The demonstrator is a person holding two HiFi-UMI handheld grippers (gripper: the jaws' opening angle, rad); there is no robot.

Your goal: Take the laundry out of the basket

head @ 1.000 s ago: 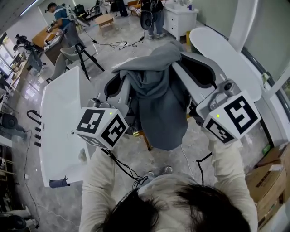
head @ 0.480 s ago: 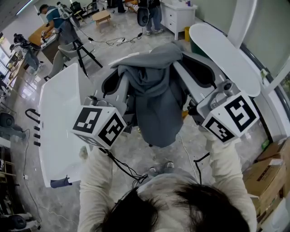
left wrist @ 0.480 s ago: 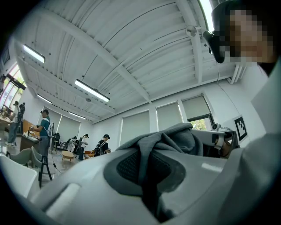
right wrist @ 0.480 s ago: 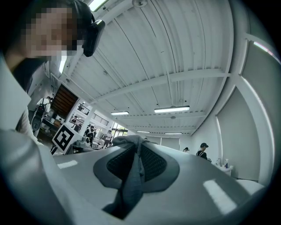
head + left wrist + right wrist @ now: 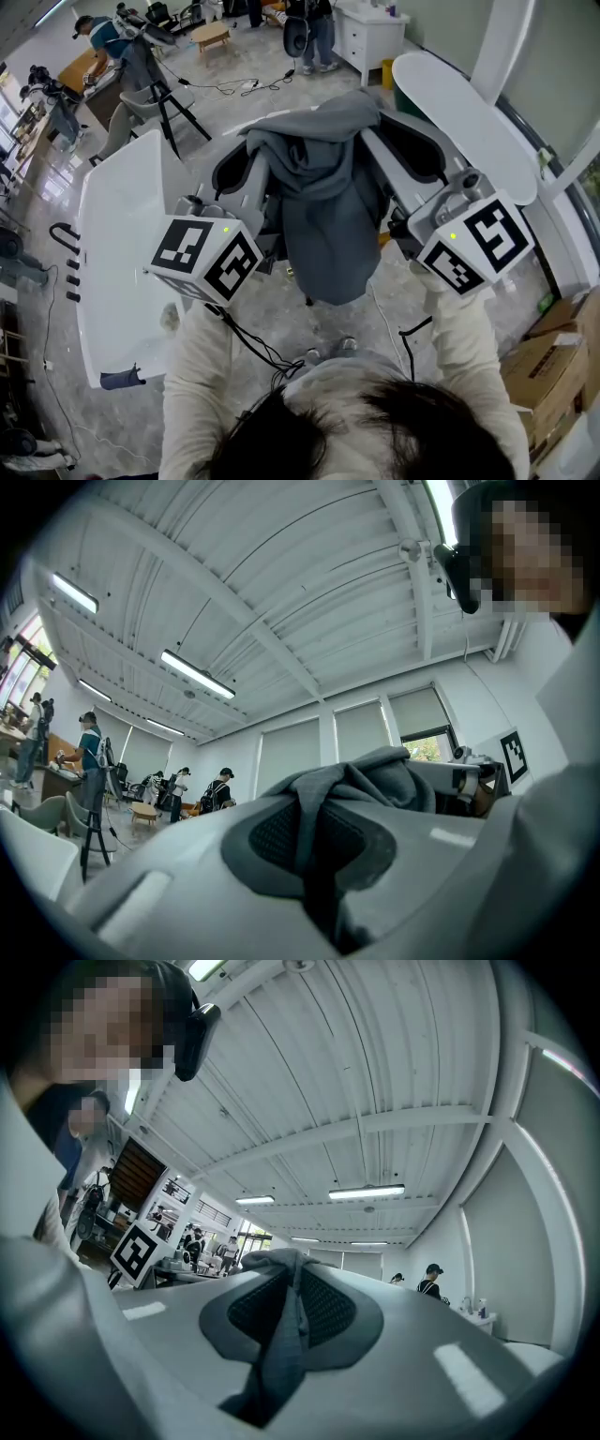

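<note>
My cream sleeves [image 5: 469, 356] come first, and just beyond them the marker cubes on my two grippers. My left gripper [image 5: 246, 178] has its jaws clamped on the grey garment [image 5: 323, 216]. Seen along those jaws, a fold of cloth is pinched between the dark pads and bunches up over the tips. My right gripper [image 5: 405, 155] is closed on the same garment: a narrow strip of grey cloth runs down the slit between its pads, and a small knot of it stands above the tips. Both grippers point slightly upward.

The garment spans from one pair of jaws to the other, its top edge humped between the tips. The bulk of it hangs down in the gap between my two grippers, clear of the floor [image 5: 281, 319]. In the head view its lower hem comes roughly level with the marker cubes.

Below it the floor is grey and marbled. A white table [image 5: 122, 244] stands to my left and a white oval table [image 5: 469, 122] to my right, beside a white post [image 5: 502, 47]. Cardboard boxes [image 5: 553, 366] sit at the lower right. Farther off are a tripod [image 5: 169, 103], loose cables [image 5: 239, 89] on the floor, a white cabinet [image 5: 370, 37] and several people at the back of the room — among them a person in a blue top [image 5: 98, 33] bent over a desk.
</note>
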